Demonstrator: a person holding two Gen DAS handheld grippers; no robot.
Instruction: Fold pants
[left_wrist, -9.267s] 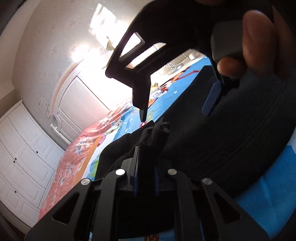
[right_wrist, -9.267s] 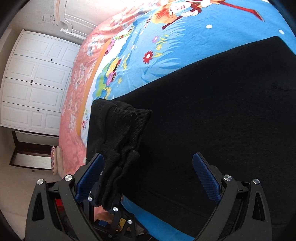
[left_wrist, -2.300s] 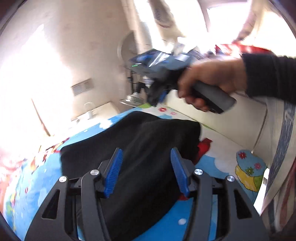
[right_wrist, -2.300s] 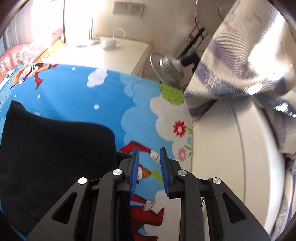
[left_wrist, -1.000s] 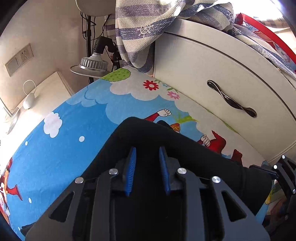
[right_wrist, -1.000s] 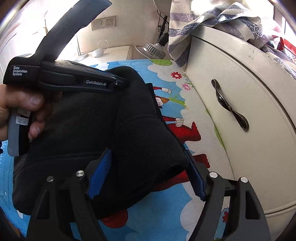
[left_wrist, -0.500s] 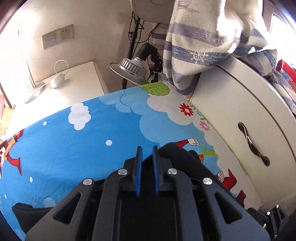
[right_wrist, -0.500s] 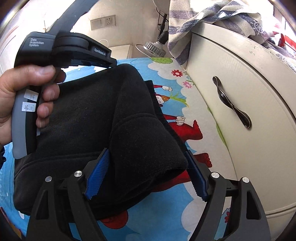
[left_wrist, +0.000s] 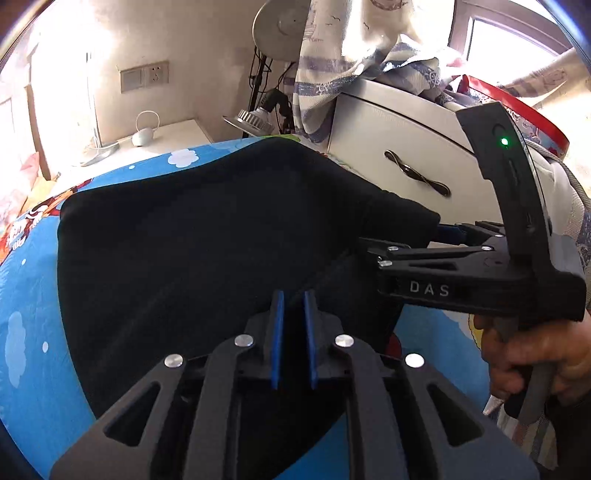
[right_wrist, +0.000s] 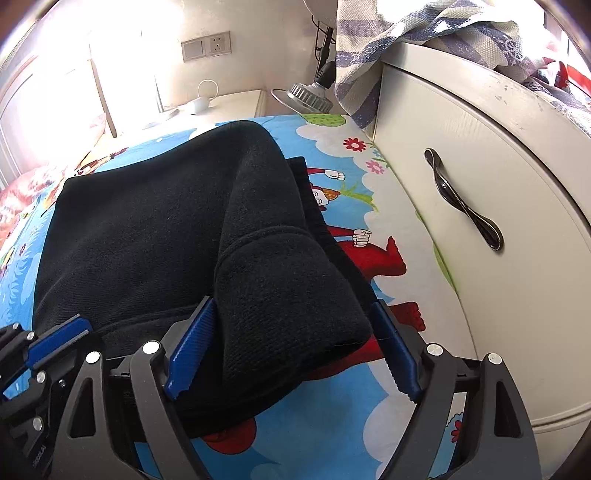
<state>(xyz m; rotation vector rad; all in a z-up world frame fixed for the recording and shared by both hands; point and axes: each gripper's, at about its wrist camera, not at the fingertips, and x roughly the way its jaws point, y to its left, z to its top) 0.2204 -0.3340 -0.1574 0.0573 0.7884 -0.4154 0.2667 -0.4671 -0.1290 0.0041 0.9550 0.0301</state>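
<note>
Right wrist view, low centre: the right gripper (right_wrist: 291, 347) is spread wide, its blue pads flanking the rolled end of the black pants (right_wrist: 155, 229) on the cartoon bedsheet (right_wrist: 369, 413). Left wrist view, lower centre: the left gripper (left_wrist: 293, 334) is nearly closed; whether it pinches cloth I cannot tell. Pressing the bundle flat and square should serve best, clear of the white drawer (right_wrist: 491, 192) at right.
</note>
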